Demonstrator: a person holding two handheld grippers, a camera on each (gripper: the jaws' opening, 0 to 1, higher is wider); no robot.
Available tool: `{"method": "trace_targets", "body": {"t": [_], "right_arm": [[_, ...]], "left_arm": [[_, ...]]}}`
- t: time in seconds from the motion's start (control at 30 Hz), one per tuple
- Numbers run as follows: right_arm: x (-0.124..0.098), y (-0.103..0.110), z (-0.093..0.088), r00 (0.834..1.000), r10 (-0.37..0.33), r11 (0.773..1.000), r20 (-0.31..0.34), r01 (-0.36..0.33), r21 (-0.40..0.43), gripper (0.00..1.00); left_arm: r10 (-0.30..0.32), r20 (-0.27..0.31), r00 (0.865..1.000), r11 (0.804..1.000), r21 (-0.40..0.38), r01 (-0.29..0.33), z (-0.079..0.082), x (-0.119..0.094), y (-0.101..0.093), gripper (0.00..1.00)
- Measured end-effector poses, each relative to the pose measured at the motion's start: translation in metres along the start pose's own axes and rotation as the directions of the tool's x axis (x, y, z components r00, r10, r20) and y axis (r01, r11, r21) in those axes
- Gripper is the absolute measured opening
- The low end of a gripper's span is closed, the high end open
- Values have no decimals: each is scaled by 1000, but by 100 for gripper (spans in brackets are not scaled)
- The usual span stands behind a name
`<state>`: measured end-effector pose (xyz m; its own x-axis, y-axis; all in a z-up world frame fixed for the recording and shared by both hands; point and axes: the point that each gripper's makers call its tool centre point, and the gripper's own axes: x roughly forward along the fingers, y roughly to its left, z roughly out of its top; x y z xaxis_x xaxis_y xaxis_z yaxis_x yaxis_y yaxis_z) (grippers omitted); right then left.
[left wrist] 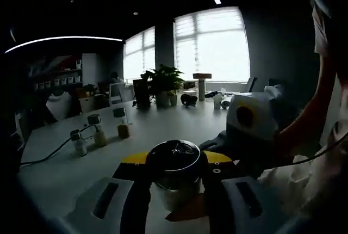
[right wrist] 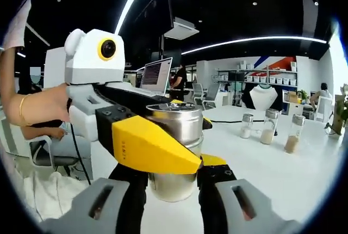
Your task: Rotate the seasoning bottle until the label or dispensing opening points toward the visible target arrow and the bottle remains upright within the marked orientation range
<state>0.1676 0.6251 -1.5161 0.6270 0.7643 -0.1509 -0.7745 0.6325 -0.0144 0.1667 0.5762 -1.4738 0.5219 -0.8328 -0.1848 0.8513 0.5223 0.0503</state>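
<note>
A: While the left gripper view looks down on the seasoning bottle [left wrist: 175,175], what does it record that the other view lacks?

B: It records the dark round cap from above, with a glassy body below holding pale contents. Both black jaws of the left gripper [left wrist: 175,201] press the bottle's sides, so that tool is clamped on it. Three small shaker jars [left wrist: 100,131] stand on the white table [left wrist: 65,174] at 10 o'clock, a potted plant [left wrist: 163,84] sits at 12 o'clock before bright windows, and the right gripper [left wrist: 217,160] enters at 3 o'clock with yellow fingertips [left wrist: 218,158] beside the cap.

A: And the right gripper view?

B: It shows the bottle [right wrist: 174,155] side-on: an upright cylinder with a shiny metallic look and a ridged top band. The right gripper [right wrist: 173,190] has its black jaws against the lower body, gripping it. The left gripper [right wrist: 163,155] crosses from 9 o'clock, its smooth yellow wedge-shaped finger [right wrist: 152,147] lying over the bottle's front. The shaker jars [right wrist: 269,128] appear at 3 o'clock on the table [right wrist: 261,174].

A: Label direction?

B: Cannot tell; glare and the fingers hide it.
</note>
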Motion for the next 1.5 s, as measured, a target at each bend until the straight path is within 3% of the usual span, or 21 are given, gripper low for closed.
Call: {"method": "trace_targets", "body": {"t": [0.13,0.2,0.33,0.4,0.47,0.6,1.0,1.2,1.5], "right_arm": [[3,-9,-1,995,-99,995,2,99,-7,32],[4,-13,-1,990,-140,990,2,140,1,32],[7,-13,-1,982,-187,982,8,187,-12,32],[8,-13,-3,980,-198,980,11,198,-23,32],[8,-14,-4,978,-208,978,1,208,-27,32],[7,-14,-6,982,-189,982,-5,189,-6,33],[13,-10,-4,993,-115,993,8,114,15,32],[7,-10,-2,995,-98,995,15,98,-8,31],[-6,-18,-13,993,-116,993,-5,116,14,33]], "left_arm": [[107,-3,994,994,-11,-107,-1,1,9,37],[202,-3,979,979,-36,-202,-1,1,14,37],[370,7,929,929,-15,-370,-3,0,21,38],[443,2,896,896,-19,-443,-4,-4,24,38],[461,17,887,886,-69,-459,-5,-4,24,38],[421,16,907,905,-79,-419,-7,-3,25,37],[392,22,920,919,-54,-391,-6,-5,30,37],[413,33,910,910,-45,-412,-4,-7,39,37],[486,35,873,874,-23,-486,-9,-23,67,37]]}}
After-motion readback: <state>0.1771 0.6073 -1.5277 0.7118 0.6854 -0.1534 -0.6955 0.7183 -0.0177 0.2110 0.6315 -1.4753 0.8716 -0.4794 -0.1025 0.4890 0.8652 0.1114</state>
